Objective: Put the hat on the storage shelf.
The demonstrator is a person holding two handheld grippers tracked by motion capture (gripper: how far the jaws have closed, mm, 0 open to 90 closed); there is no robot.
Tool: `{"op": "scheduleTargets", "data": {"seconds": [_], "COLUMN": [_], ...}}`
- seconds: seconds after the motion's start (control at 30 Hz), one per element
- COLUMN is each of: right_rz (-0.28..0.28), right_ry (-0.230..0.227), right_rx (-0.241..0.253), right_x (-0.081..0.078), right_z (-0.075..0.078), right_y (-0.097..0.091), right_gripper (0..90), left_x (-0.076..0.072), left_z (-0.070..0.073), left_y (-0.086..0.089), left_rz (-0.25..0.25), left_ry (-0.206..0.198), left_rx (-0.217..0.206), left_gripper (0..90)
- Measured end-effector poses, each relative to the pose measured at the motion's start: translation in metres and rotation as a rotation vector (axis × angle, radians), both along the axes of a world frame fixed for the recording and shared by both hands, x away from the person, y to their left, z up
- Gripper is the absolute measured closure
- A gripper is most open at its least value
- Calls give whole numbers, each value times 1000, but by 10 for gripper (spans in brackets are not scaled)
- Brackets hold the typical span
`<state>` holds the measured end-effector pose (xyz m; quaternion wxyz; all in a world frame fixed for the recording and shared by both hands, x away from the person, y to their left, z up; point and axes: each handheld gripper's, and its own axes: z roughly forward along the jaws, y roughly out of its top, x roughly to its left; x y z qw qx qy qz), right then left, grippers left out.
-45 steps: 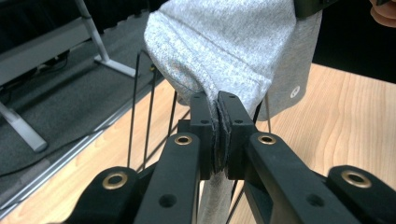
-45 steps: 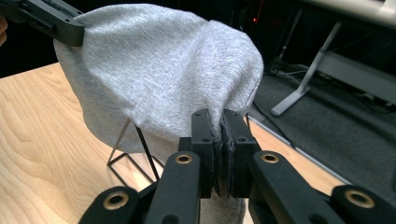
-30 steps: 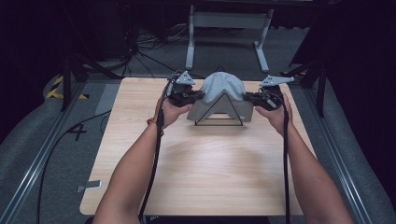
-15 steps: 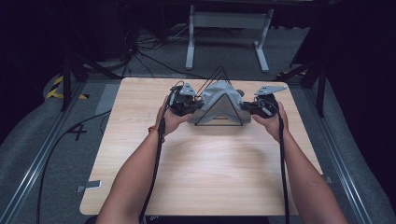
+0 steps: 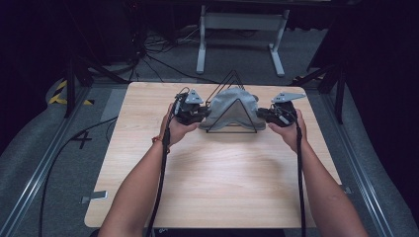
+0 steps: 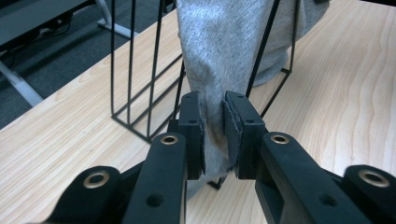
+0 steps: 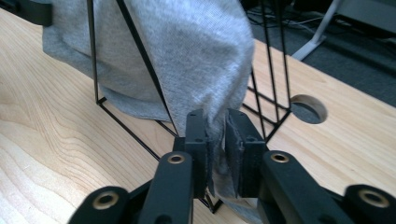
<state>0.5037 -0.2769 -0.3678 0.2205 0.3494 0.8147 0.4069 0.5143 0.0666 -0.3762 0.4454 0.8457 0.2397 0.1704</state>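
A grey cloth [image 5: 230, 106] hangs over a black wire rack [image 5: 233, 75] with triangular ends, standing at the far middle of the wooden table [image 5: 222, 187]. My left gripper [image 5: 206, 114] is at the cloth's left end and my right gripper [image 5: 259, 114] at its right end. In the left gripper view the cloth [image 6: 219, 46] hangs down between the jaws of that gripper [image 6: 214, 126], beside the rack [image 6: 130, 70]. The right gripper [image 7: 216, 135] likewise has the cloth [image 7: 187, 56] between its pads. Both pairs of jaws have just been opening, and the pads stand slightly apart around the fabric.
A round hole [image 7: 306, 108] is cut in the tabletop near the rack. Beyond the table's far edge stands a white metal frame [image 5: 239, 22], with cables on the dark floor. A rail runs along each side of the table.
Both hands have come down with the cloth, which now sits lower over the rack. A wire peak now shows above the cloth.
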Motion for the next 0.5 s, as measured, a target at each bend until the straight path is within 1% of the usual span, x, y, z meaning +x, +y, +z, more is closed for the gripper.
{"op": "scheduleTargets", "data": {"seconds": [0.03, 0.1, 0.13, 0.17, 0.2, 0.23, 0.27, 0.3, 0.33, 0.37, 0.43, 0.5], "right_rz": [-5, -5, -4, -4, -4, -3, -1, -2, 0, 0, 1, 3], "right_ry": [-9, -18, -23, -27, -30, -32, -36, -35, -38, -39, -39, -39], "right_rx": [4, -4, -8, -13, -15, -17, -22, -24, -29, -38, -37, -46], "right_x": [-4, -8, -10, -12, -15, -16, -19, -22, -24, -26, -30, -34], "right_z": [4, 8, 10, 12, 13, 14, 15, 16, 17, 17, 18, 18], "right_y": [-3, -5, -6, -7, -7, -8, -9, -10, -11, -12, -13, -15], "right_gripper": [781, 774, 772, 768, 766, 762, 758, 755, 751, 745, 737, 724], "left_x": [-3, -11, -11, -17, -20, -22, -22, -29, -32, -35, -40, -46], "left_z": [1, 6, 6, 9, 9, 10, 10, 11, 12, 12, 11, 11], "left_y": [2, 9, 9, 14, 15, 18, 18, 23, 25, 27, 31, 35], "left_rz": [3, -3, -3, -11, -10, -13, -13, -14, -16, -17, -19, -14], "left_ry": [-5, -25, -25, -39, -35, -38, -38, -44, -53, -50, -54, -55], "left_rx": [3, 30, 30, 40, 35, 47, 47, 54, 69, 69, 84, 101], "left_gripper": [775, 771, 766, 764, 760, 751, 747, 746, 741, 736, 723, 717]}}
